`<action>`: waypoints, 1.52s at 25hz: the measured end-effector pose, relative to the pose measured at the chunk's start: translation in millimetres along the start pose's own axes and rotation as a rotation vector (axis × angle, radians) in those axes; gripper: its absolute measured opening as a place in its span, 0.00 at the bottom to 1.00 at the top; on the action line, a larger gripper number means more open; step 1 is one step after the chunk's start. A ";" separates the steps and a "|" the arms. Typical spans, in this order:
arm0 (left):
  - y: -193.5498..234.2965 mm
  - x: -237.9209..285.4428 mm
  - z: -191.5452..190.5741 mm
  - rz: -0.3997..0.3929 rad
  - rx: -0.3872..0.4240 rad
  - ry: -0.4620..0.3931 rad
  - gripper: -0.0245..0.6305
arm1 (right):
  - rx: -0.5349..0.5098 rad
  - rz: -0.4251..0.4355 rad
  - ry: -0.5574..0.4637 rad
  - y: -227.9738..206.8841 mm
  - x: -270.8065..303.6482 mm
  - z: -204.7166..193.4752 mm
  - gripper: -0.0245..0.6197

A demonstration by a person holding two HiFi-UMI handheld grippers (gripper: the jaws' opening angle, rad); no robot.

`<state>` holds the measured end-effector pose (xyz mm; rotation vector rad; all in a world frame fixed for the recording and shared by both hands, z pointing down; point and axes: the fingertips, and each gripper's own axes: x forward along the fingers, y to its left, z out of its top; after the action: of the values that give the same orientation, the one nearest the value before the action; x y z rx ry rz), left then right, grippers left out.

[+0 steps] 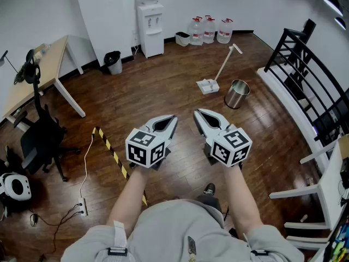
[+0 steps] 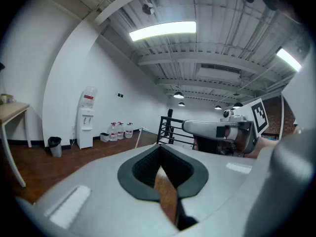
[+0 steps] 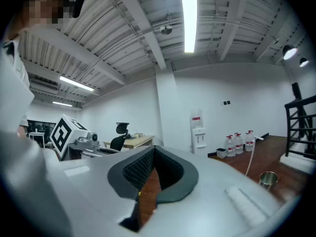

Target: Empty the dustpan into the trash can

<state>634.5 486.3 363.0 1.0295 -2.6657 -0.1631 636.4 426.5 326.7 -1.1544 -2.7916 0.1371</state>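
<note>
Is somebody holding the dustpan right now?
No, the dustpan lies on the floor beside the trash can, away from the left gripper and right gripper.

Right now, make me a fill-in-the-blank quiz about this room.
The metal trash can stands beside the long-handled ___. The left tool and right tool are shut and hold ___. ___ water jugs stand by the far wall. The small black bin stands left of the water ___.
Missing: dustpan; nothing; three; dispenser.
</note>
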 end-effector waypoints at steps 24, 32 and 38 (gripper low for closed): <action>5.6 293.8 56.8 -0.033 0.045 0.031 0.05 | 0.018 -0.087 -0.013 -304.5 8.1 30.0 0.04; 14.5 388.2 77.3 -0.079 0.057 0.055 0.05 | 0.038 -0.149 -0.006 -404.4 25.7 37.8 0.04; 45.5 462.4 76.7 -0.128 0.046 0.082 0.05 | 0.044 -0.214 0.018 -476.5 51.7 28.0 0.04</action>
<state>255.4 209.3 399.2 1.1948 -2.5419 -0.0840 263.9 125.9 363.9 -0.8363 -2.8571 0.1666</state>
